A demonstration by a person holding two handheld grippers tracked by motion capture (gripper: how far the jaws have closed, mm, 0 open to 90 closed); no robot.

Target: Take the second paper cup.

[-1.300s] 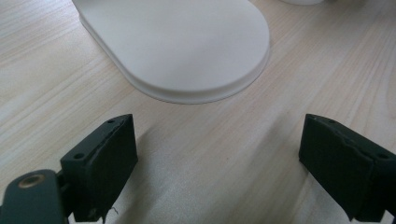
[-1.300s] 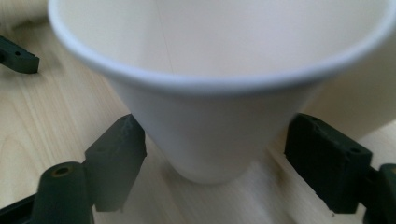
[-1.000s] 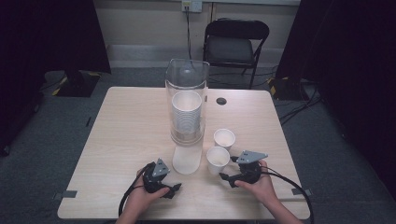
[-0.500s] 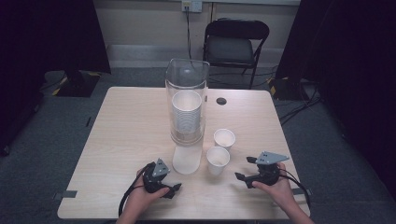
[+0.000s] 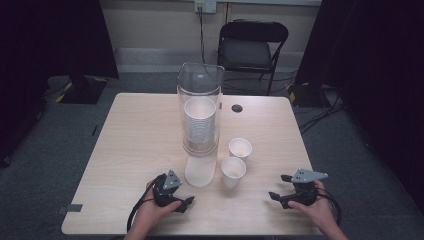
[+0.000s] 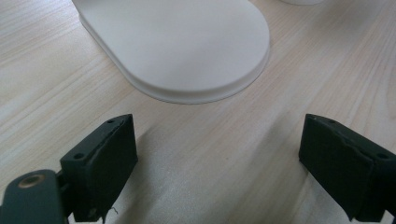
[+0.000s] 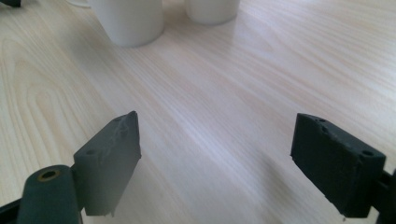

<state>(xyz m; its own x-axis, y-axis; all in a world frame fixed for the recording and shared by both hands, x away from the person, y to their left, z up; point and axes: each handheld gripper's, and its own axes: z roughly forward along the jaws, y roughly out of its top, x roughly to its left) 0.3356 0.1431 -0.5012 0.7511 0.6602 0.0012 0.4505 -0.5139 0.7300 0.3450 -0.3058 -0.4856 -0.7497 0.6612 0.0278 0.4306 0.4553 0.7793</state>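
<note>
I rest both hands on the tabletop (image 5: 135, 135), left gripper (image 5: 181, 204) and right gripper (image 5: 278, 195) wide and empty, two paper cups (image 5: 233, 171) standing beside the dispenser (image 5: 200, 115) between them

two white paper cups stand upright and open-mouthed just right of the frame's centre. the nearer cup (image 5: 233, 171) sits slightly lower left of the farther cup (image 5: 240, 148), almost touching it. both look empty and rest on the pale wooden table (image 5: 135, 145).
</note>
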